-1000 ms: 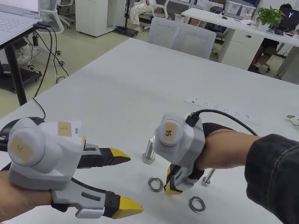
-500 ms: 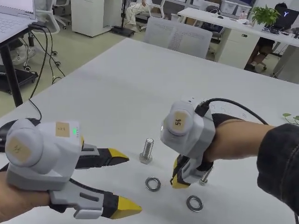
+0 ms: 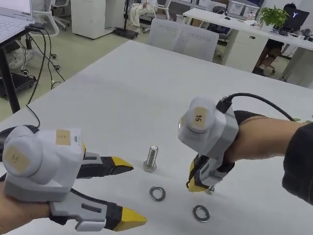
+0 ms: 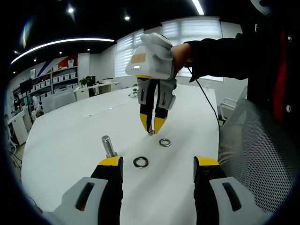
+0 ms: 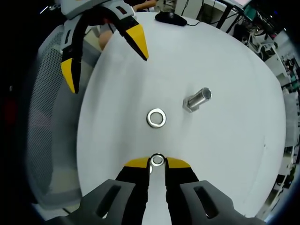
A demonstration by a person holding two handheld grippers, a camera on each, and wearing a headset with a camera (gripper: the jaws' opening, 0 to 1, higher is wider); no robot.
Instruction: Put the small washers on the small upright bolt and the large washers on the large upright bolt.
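The large bolt (image 3: 151, 157) (image 4: 108, 146) (image 5: 198, 100) stands upright on the white table. Two large washers lie flat near it, one (image 3: 157, 193) (image 4: 140, 162) (image 5: 156, 117) in front of the bolt and another (image 3: 201, 213) (image 4: 164, 142) further right. My right gripper (image 3: 199, 186) (image 4: 153, 126) (image 5: 157, 161) points straight down, shut on a small ring that looks like a small washer (image 5: 157, 160). It hangs right over the small bolt (image 3: 210, 190) (image 4: 151, 133), which is mostly hidden under the tips. My left gripper (image 3: 126, 192) (image 4: 158, 163) (image 5: 104, 61) is open and holds nothing, left of the bolts.
The white table (image 3: 132, 88) stretches far beyond the bolts. A black cable (image 3: 259, 102) trails from the right gripper. A grey mesh chair (image 3: 181, 36) stands at the table's far edge, and a desk with cables (image 3: 29, 44) stands to the left.
The right gripper, still shut, has risen from the table near the front washer and moved right, ending over the small bolt. The left gripper has kept its place and stays open.
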